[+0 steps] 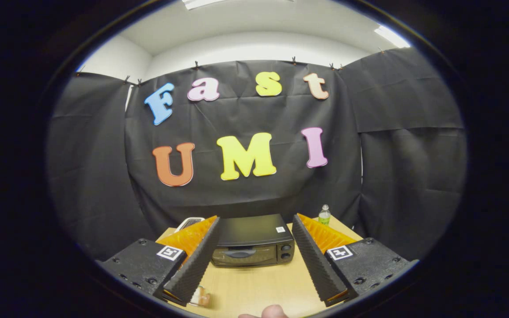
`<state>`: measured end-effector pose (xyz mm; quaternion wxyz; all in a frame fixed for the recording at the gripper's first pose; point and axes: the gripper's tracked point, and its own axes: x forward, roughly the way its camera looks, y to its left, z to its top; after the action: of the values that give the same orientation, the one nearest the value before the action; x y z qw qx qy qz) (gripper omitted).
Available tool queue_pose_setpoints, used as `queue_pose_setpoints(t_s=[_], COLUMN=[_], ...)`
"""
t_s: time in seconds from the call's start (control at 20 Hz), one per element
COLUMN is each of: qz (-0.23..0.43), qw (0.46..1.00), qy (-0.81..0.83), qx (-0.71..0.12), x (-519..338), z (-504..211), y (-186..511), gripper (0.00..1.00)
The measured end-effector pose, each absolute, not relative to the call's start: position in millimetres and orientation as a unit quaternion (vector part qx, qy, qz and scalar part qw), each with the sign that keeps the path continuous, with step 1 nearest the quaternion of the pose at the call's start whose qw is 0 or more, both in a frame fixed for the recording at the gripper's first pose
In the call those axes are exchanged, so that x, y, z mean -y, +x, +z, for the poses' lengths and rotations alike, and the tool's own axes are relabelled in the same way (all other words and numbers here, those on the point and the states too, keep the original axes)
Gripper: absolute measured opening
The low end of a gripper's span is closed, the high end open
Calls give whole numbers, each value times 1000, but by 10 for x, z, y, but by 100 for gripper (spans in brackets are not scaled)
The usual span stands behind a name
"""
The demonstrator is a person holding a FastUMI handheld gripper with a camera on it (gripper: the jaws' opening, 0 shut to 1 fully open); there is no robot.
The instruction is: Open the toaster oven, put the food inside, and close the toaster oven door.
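Observation:
A black toaster oven (pixel 253 242) stands on the wooden table (pixel 259 287), straight ahead and beyond my fingers, its glass door shut with the handle facing me. My gripper (pixel 256 221) is held well above and back from it, open, with nothing between the fingers (pixel 195 260). A small piece of food in clear wrap (pixel 201 297) lies on the table near me, partly hidden under the left finger.
A green-capped bottle (pixel 324 214) stands at the table's far right corner, behind the right finger. A white-rimmed device (pixel 189 222) lies at the far left corner. A fingertip of a person (pixel 274 312) shows at the near table edge. Black cloth walls surround the table.

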<state>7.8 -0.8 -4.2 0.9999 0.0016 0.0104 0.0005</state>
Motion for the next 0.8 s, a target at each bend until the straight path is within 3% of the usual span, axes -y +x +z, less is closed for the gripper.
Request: queue_pose_setpoints(t_s=[0.45,0.8], qz=[8,32], qw=[1000,997], qy=[-2,-15], qx=[-30,-68], x=[3,-183], z=[-249,-898], y=[356,1082], gripper=[100,100])
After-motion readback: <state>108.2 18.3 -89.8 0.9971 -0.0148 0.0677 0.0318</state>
